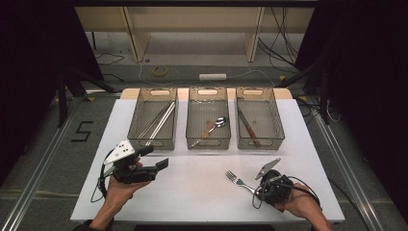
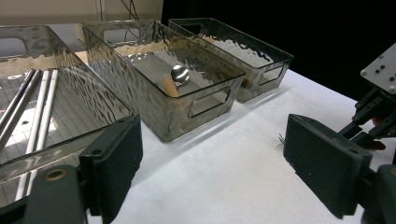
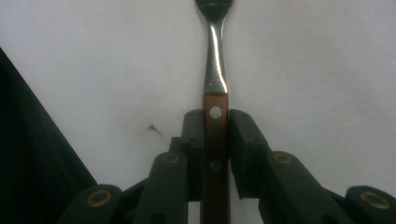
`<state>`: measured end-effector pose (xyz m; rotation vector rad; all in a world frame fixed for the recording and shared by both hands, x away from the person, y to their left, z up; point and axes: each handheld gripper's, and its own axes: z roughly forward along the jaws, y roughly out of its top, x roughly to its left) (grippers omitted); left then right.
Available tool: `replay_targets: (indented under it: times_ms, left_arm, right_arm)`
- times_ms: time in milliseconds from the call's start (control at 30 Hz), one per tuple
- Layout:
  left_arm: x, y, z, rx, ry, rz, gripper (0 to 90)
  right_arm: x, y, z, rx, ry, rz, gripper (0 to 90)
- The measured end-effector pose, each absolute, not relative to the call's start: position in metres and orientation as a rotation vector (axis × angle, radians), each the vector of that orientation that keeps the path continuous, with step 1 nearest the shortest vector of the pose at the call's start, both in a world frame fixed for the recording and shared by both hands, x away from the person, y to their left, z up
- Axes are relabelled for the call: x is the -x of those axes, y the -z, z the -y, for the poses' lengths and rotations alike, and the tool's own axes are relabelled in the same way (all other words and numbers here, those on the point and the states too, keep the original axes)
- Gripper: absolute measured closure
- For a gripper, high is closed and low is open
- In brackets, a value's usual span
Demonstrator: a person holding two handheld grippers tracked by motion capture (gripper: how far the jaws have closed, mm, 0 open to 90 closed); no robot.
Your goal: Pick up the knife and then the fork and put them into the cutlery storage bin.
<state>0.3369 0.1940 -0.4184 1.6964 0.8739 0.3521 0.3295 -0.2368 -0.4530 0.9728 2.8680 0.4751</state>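
A fork (image 1: pixel 237 179) with a wooden handle lies on the white table (image 1: pixel 192 197) at the front right, tines pointing to the far left. My right gripper (image 1: pixel 259 190) is shut on its handle. In the right gripper view both pads press the wood of the fork (image 3: pixel 215 56), and its metal neck reaches forward from my right gripper (image 3: pixel 215 135). My left gripper (image 1: pixel 155 157) hovers open and empty at the front left, just before the left bin (image 1: pixel 151 140). The left gripper view shows my left gripper (image 2: pixel 215 177) with its jaws wide apart.
Three clear bins stand in a row at the back of the table. The left bin holds metal chopsticks (image 1: pixel 159 120), the middle bin (image 1: pixel 208 143) a spoon (image 1: pixel 219 122), the right bin (image 1: pixel 261 142) a wooden-handled knife (image 1: pixel 247 126). Cables lie on the floor beyond.
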Motion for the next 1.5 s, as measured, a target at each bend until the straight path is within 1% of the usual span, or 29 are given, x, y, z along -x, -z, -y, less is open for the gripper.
replay_targets:
  times_ms: [467,867,1200,1500]
  left_arm:
    - [-0.337,0.419,-0.194,-1.698,-0.355,-0.876,19.2]
    - [-0.337,0.419,-0.194,-1.691,-0.355,-0.884,19.2]
    - [-0.338,0.419,-0.195,-1.689,-0.358,-0.885,19.2]
    - [-0.338,0.419,-0.195,-1.688,-0.358,-0.885,19.2]
  right_arm:
    - [-0.331,0.441,0.243,-0.981,-0.580,-2.847,77.5]
    - [-0.343,0.415,0.249,-0.974,-0.687,-2.785,77.5]
    - [-0.372,0.387,0.255,-0.995,-0.769,-2.699,77.5]
    - [-0.406,0.371,0.243,-1.015,-0.808,-2.666,77.5]
